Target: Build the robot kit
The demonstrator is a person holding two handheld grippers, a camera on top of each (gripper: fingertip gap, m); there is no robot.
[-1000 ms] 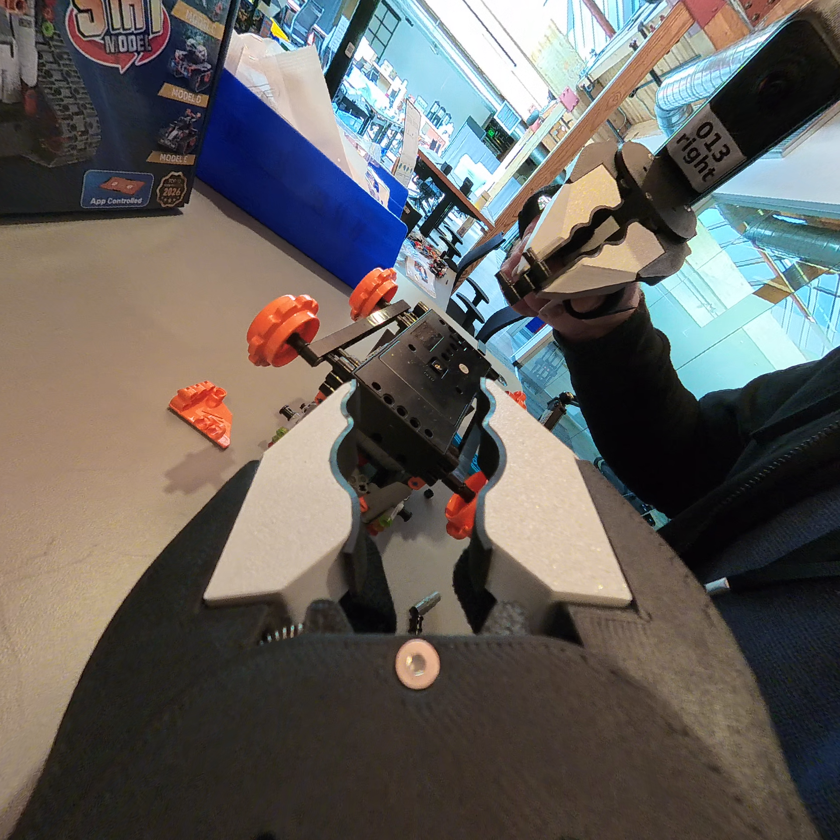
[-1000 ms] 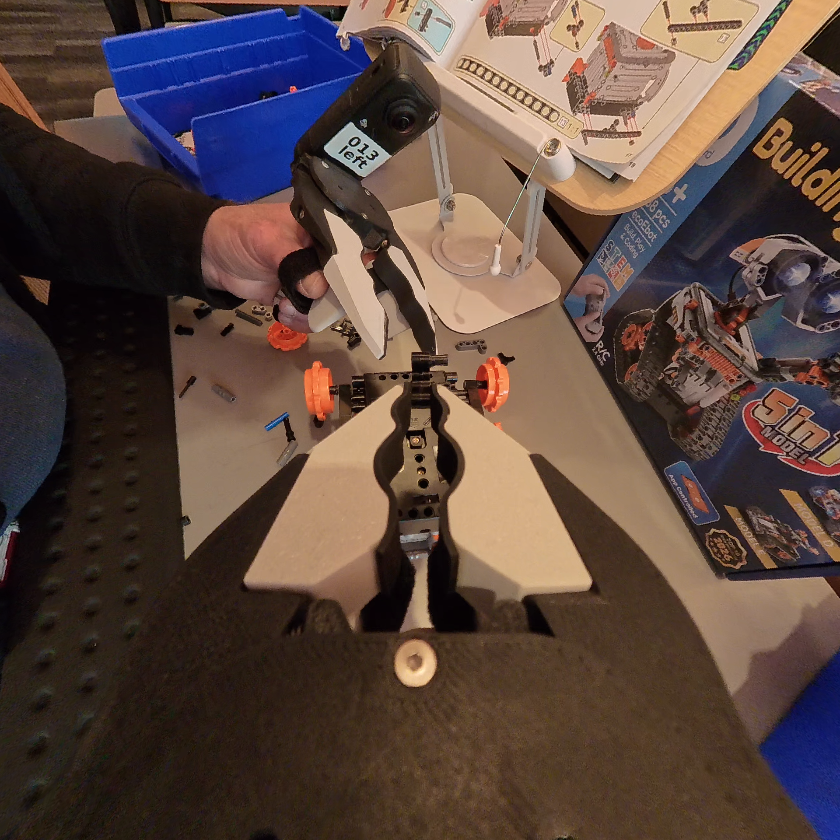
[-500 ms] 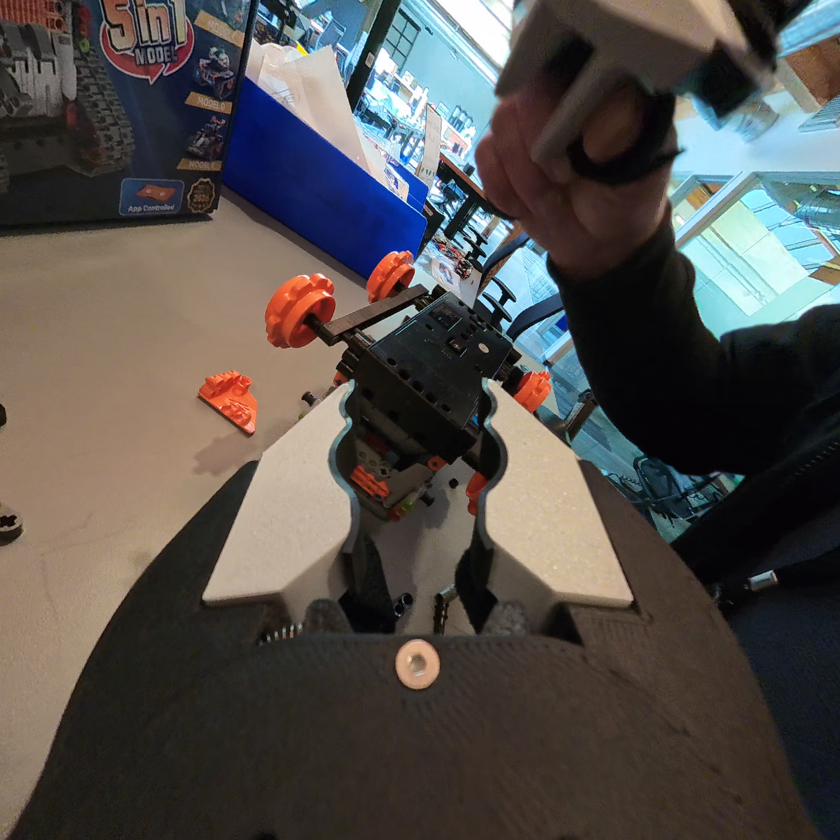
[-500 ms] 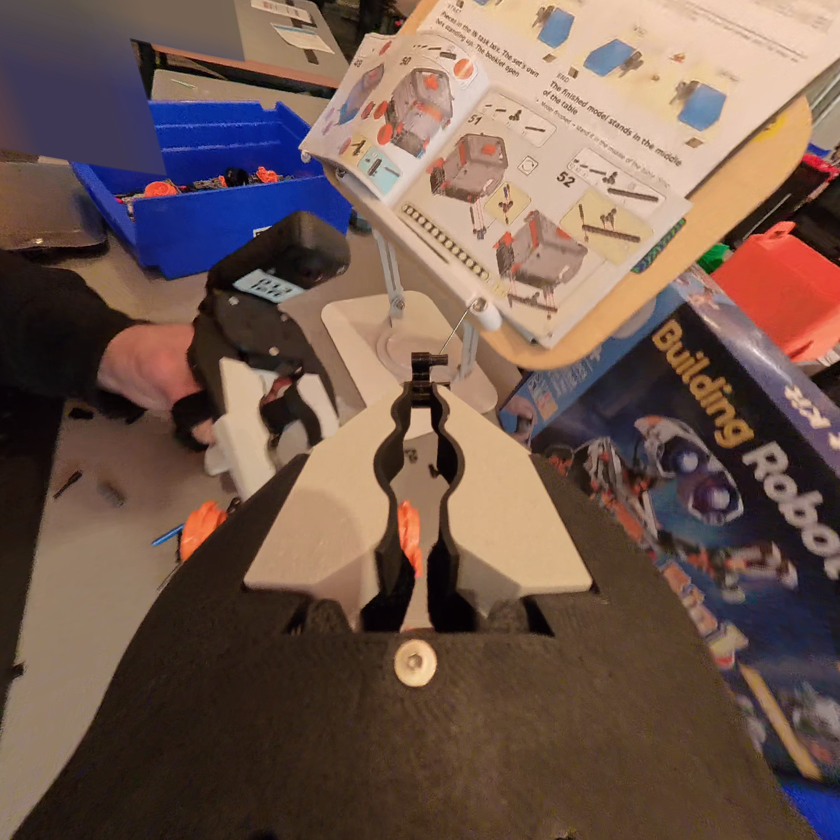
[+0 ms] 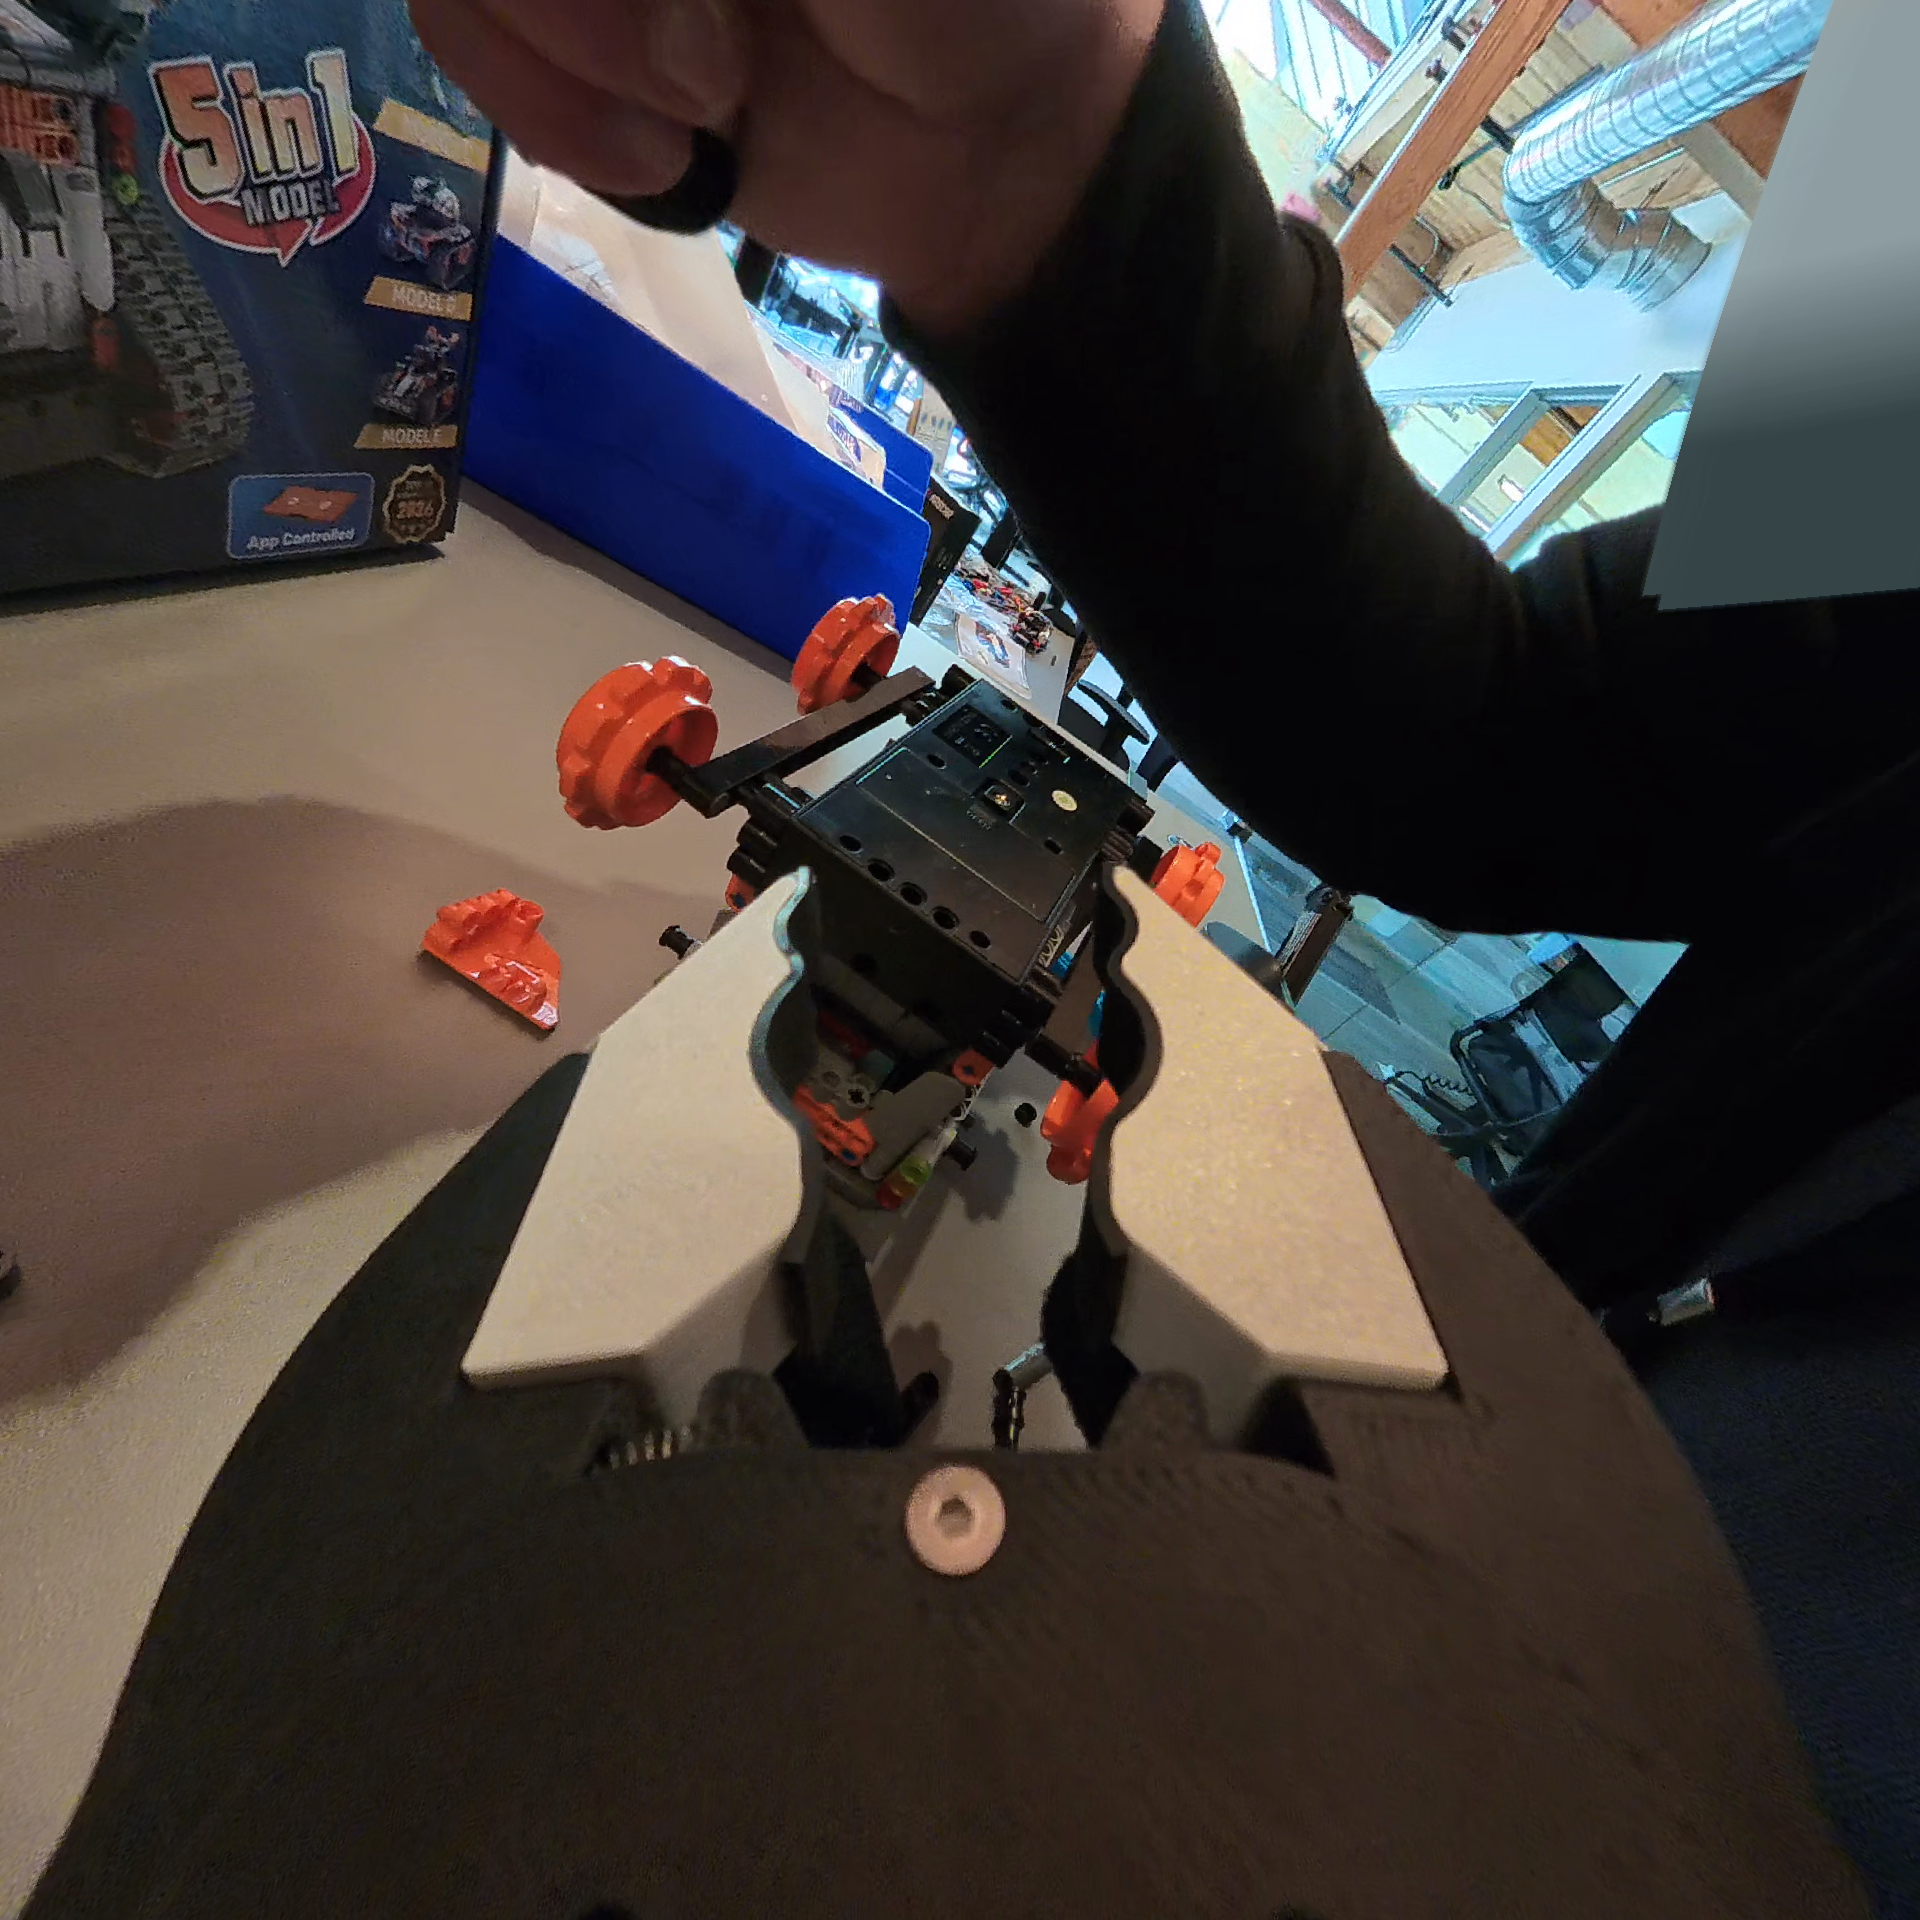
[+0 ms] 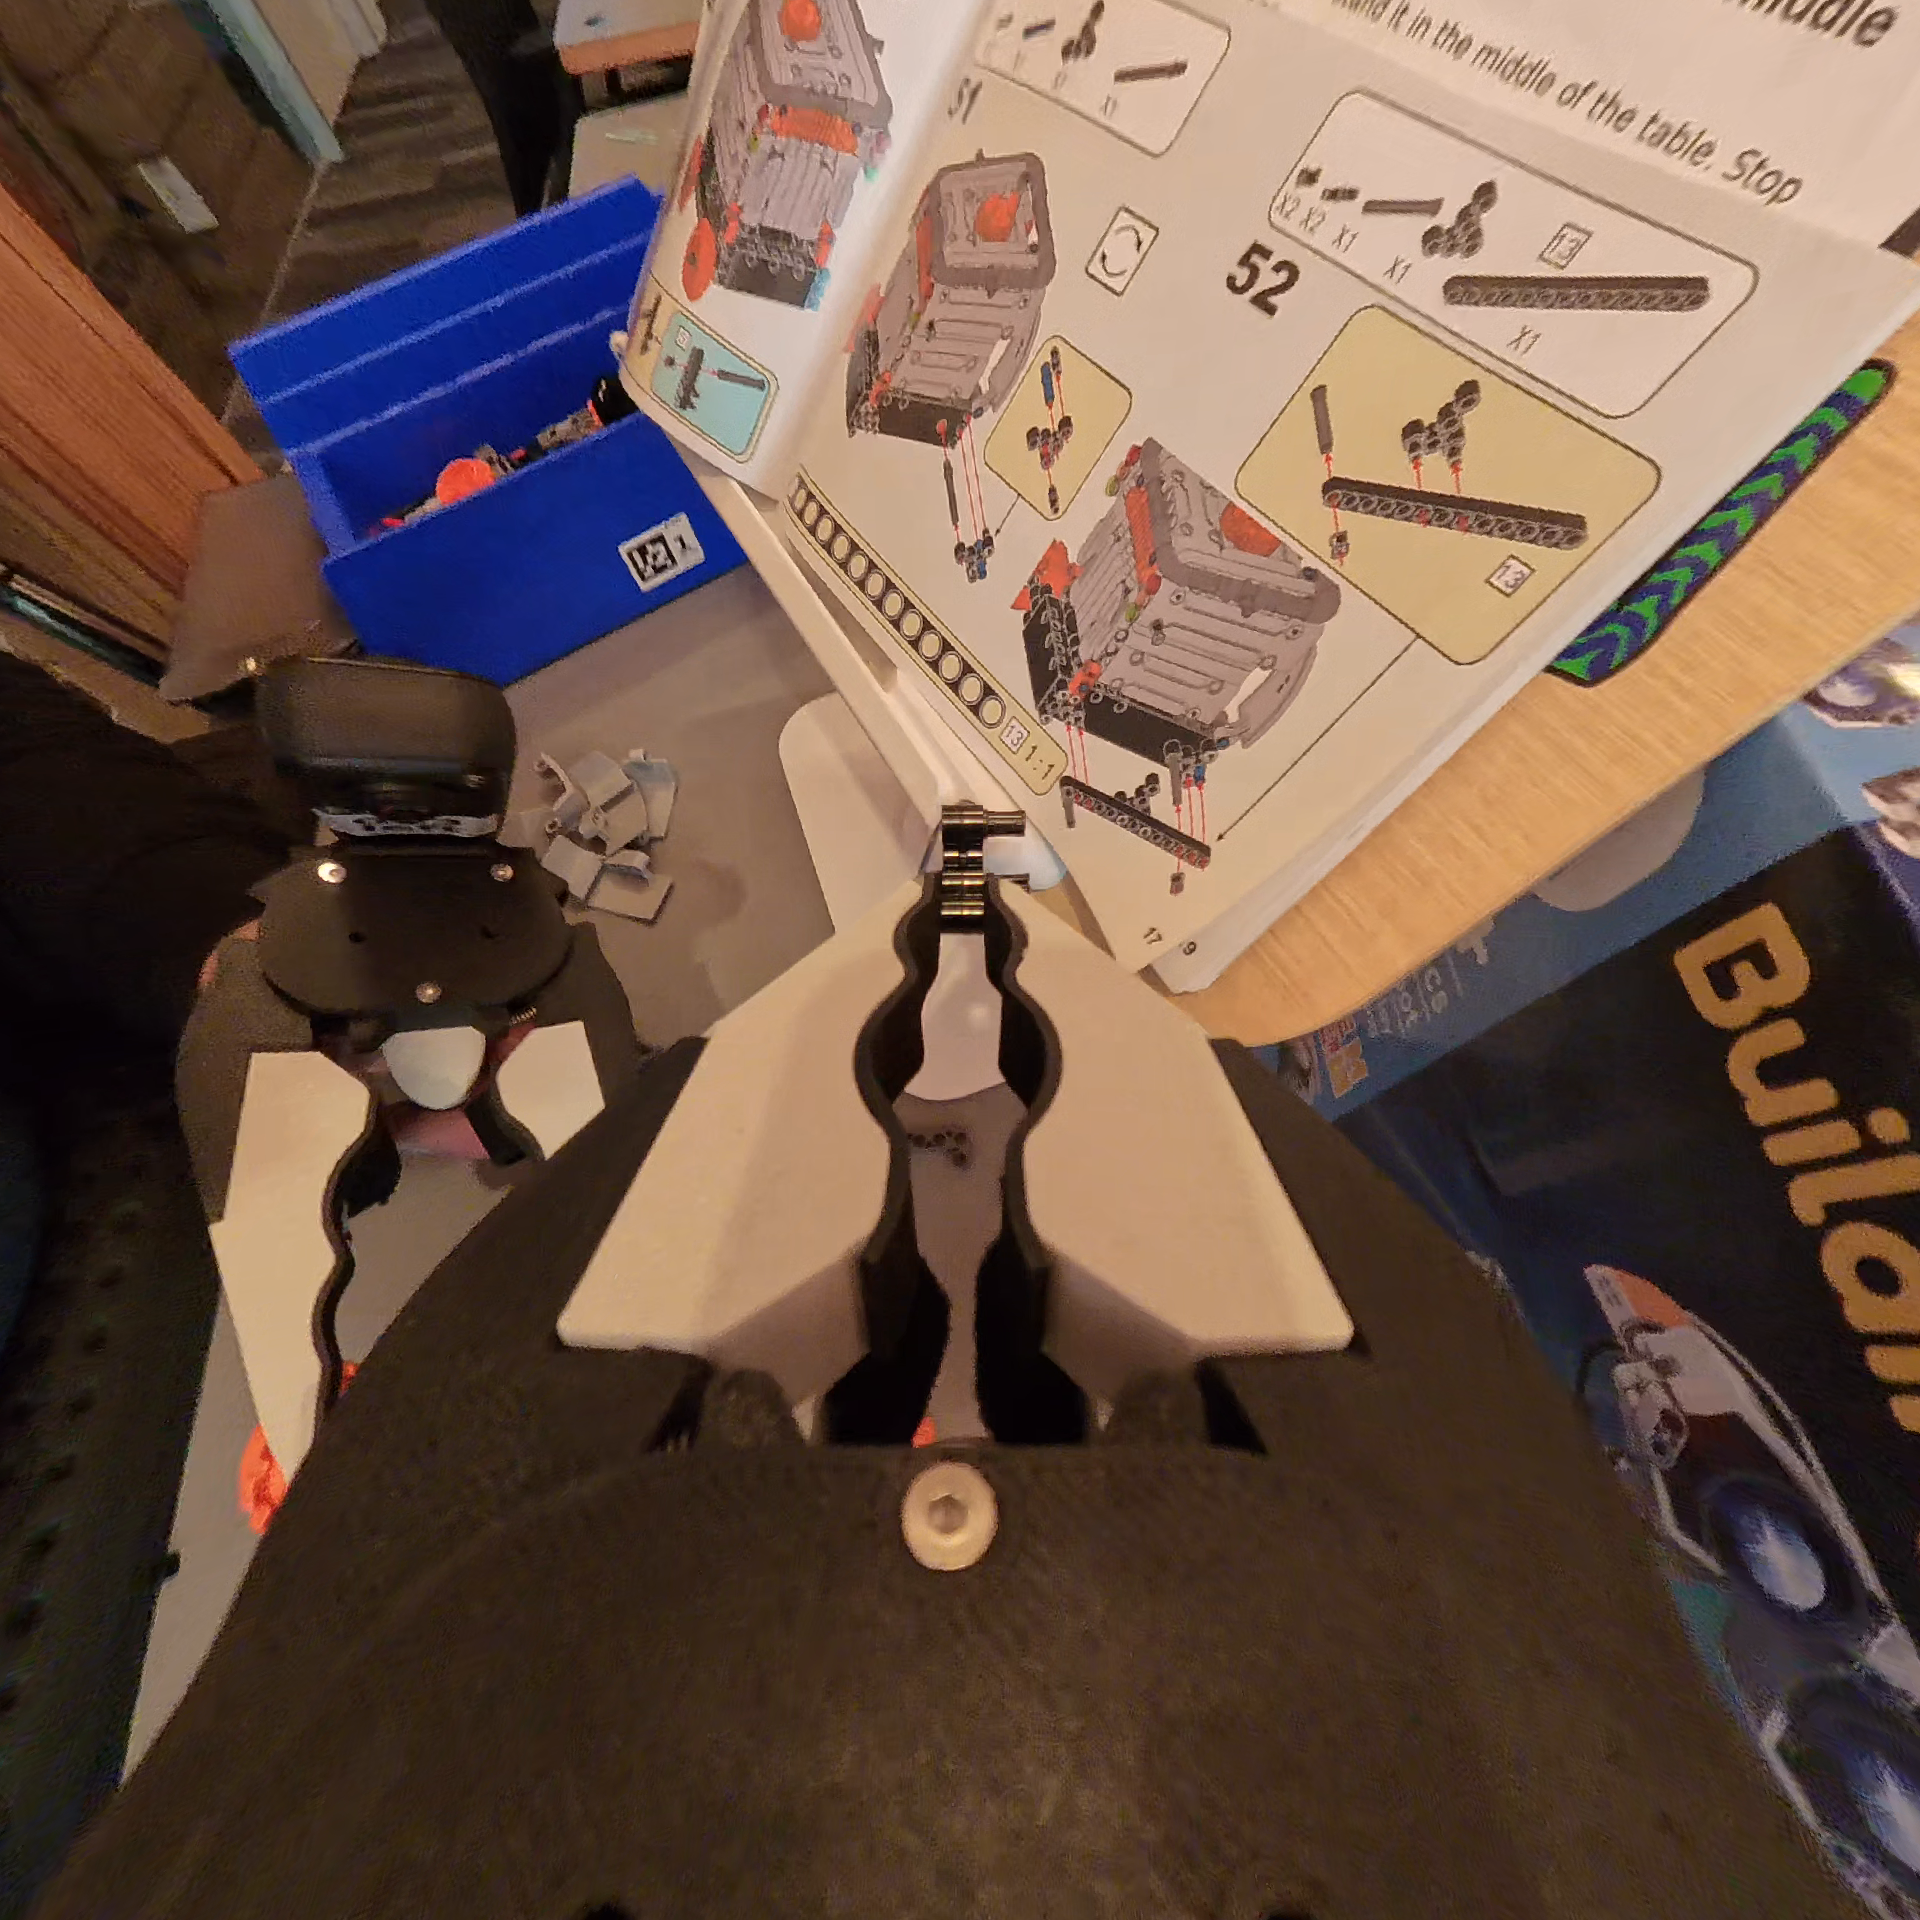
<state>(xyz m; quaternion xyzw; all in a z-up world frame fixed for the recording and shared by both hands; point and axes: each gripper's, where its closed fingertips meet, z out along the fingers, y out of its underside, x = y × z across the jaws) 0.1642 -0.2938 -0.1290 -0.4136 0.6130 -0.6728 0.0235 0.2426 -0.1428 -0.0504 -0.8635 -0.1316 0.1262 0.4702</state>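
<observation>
My left gripper (image 5: 951, 904) is shut on a black brick-built chassis (image 5: 961, 831) with orange toothed wheels (image 5: 634, 756), holding it tilted just above the grey table (image 5: 260, 727). My right gripper (image 6: 961, 894) is shut on a small black connector piece (image 6: 971, 854) that sticks out past its tips, raised in front of the open instruction booklet (image 6: 1195, 436). The hand (image 5: 790, 114) holding the right gripper passes over the chassis in the left wrist view. The left gripper also shows in the right wrist view (image 6: 405, 1049), low at the left.
An orange wedge piece (image 5: 497, 954) lies on the table left of the chassis. The kit box (image 5: 229, 291) and a blue bin (image 5: 675, 457) stand behind. In the right wrist view a blue parts bin (image 6: 488, 457), grey pieces (image 6: 608, 821), the booklet stand's wooden board (image 6: 1558, 831) and the kit box (image 6: 1662, 1247). One gripper's finger ends stand about 20 centimeters off the other's.
My right gripper has lifted away from the chassis with the black connector and swung up toward the booklet. Its hand now passes over the chassis. My left gripper keeps its hold on the chassis.
</observation>
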